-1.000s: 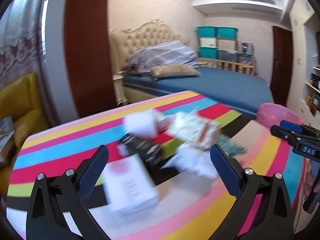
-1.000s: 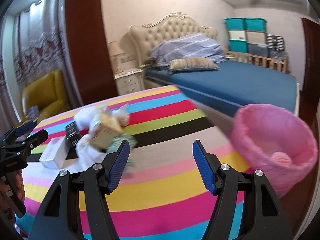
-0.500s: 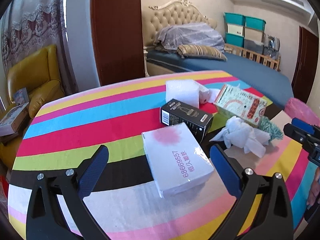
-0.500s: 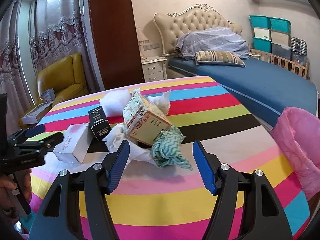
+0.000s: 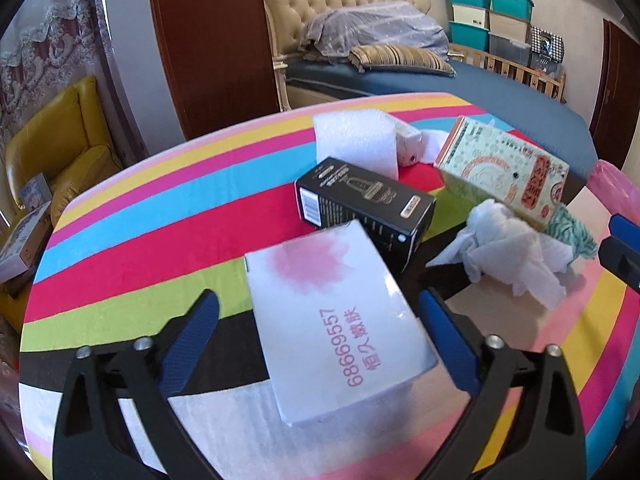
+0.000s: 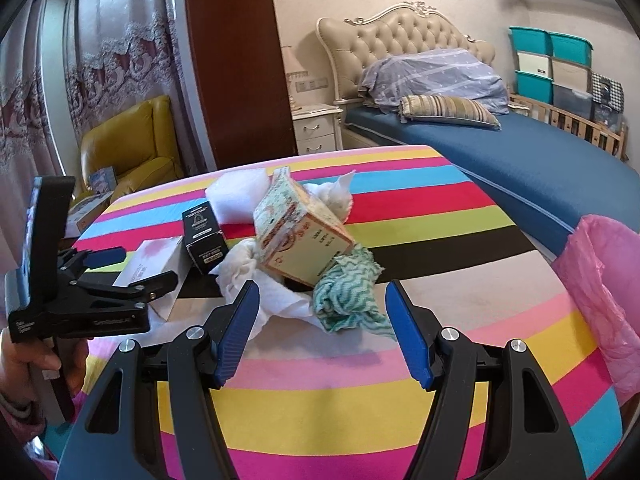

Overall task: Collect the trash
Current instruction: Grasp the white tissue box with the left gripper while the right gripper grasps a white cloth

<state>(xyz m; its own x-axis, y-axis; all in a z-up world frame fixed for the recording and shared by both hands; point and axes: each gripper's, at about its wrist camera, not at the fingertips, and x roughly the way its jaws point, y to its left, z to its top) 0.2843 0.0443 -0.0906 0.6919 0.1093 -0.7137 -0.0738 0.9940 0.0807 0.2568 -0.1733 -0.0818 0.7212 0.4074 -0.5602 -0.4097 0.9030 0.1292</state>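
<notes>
Left wrist view: the left claw (image 5: 316,336) straddles the near end of a white box (image 5: 340,328) with a pink blotch and pink print, in the lower middle of the frame. Its jaws are closing, yet the blue pads (image 5: 192,336) stand clear of the box's sides. The box lies flat on the striped worktop (image 5: 140,240), its long axis running from the lower middle of the frame up and slightly left, away from the camera. Just beyond it a black carton (image 5: 364,204) lies on its side, long axis slanting from upper left to lower right, its far corner touching the white box. Behind that sit a white foam block (image 5: 356,140) and, at upper right, a patterned carton (image 5: 504,168) tilted on a crumpled white tissue (image 5: 508,248).

Right wrist view: the right claw (image 6: 322,332) is partly open and empty, low in the frame, aimed at a green-and-white rag (image 6: 348,292) and the tissue, without touching either. The patterned carton leans above them, long axis from upper left to lower right. A pink trash bag (image 6: 604,280) hangs at the right edge, off the worktop. At far left a hand (image 6: 24,364) holds the left claw at the white box.
</notes>
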